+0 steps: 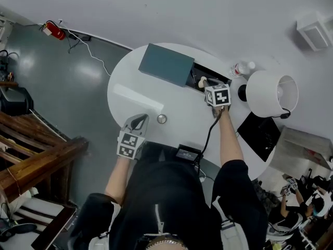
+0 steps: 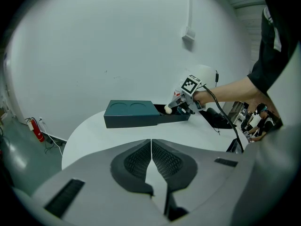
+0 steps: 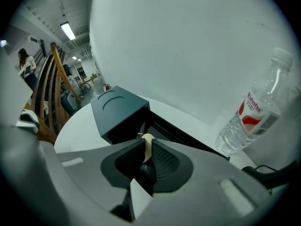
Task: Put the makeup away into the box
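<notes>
A dark teal box (image 1: 165,64) lies at the back of the round white table (image 1: 130,95), its drawer (image 1: 210,76) pulled out to the right. My right gripper (image 1: 202,83) hangs over the open drawer, shut on a slim makeup applicator with a cream rounded tip (image 3: 147,139). In the right gripper view the tip pokes out between the pads (image 3: 162,159), just above the drawer (image 3: 181,134). A small round silver makeup pot (image 1: 162,119) sits on the table near the front. My left gripper (image 1: 139,121) rests beside it at the table's front edge, shut and empty (image 2: 151,147).
A clear water bottle (image 1: 242,68) and a white lamp (image 1: 271,92) stand right of the drawer, with a black flat object (image 1: 258,134) in front of the lamp. A small black device (image 1: 187,153) lies at the table's near edge. A wooden stair rail (image 1: 36,155) is at the left.
</notes>
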Demonstrator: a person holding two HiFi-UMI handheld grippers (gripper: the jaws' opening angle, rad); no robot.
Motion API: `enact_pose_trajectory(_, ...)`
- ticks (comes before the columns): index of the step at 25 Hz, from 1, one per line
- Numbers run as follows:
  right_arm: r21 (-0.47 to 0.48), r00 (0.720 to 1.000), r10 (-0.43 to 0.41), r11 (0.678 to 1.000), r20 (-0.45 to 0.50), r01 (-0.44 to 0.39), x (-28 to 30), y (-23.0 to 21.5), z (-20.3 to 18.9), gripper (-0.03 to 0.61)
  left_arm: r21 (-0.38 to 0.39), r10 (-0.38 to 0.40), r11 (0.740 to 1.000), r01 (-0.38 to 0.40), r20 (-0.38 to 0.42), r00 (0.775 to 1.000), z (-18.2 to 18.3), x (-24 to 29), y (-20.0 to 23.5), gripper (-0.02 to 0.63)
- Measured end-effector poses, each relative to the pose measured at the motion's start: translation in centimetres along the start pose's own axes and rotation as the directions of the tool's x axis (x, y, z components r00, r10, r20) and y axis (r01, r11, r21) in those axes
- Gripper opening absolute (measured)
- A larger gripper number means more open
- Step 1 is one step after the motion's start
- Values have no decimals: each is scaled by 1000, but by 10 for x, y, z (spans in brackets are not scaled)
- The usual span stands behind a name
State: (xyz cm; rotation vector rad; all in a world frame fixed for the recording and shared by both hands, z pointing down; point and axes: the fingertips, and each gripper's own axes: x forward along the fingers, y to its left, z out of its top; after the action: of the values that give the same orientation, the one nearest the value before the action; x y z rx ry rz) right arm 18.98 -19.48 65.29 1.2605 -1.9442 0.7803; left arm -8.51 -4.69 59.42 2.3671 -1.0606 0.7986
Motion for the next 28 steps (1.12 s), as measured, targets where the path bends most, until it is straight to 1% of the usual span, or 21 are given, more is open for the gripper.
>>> enact_pose_trajectory(5,-8,995,-24,1000,-99,23,14,-6,-12,46,-6,1,1000,-1,-5,1000,3,5,5,14)
enact_pose_trajectory(8,3,988,-12,1000,-156,12,20,-5,-20,46,-7,0,1000,0,-7,1000,4,7,7,14)
enact_pose_trajectory(11,33,983,3,999,-184,3,24,-5,-25,49,-10,-1,1000,1,-8,1000,5,9,8,14)
enact_pose_trajectory(15,31,982,7,1000,-191,-1,26,-6,-26,65,-11,-3,1000,3,-11,1000,5,12,8,14)
enact_pose_trajectory(17,22,982,6,1000,-188,-2,26,-7,-25,86,-10,-5,1000,5,-13,1000,5,13,7,14)
enact_pose_trajectory(23,44,988,30,999,-148,-23,22,-4,-20,129,-6,-12,1000,12,-11,1000,7,14,6,14)
enact_pose_trajectory(28,46,994,24,999,-110,-19,15,-3,-15,132,1,-20,1000,20,-9,1000,6,14,3,14)
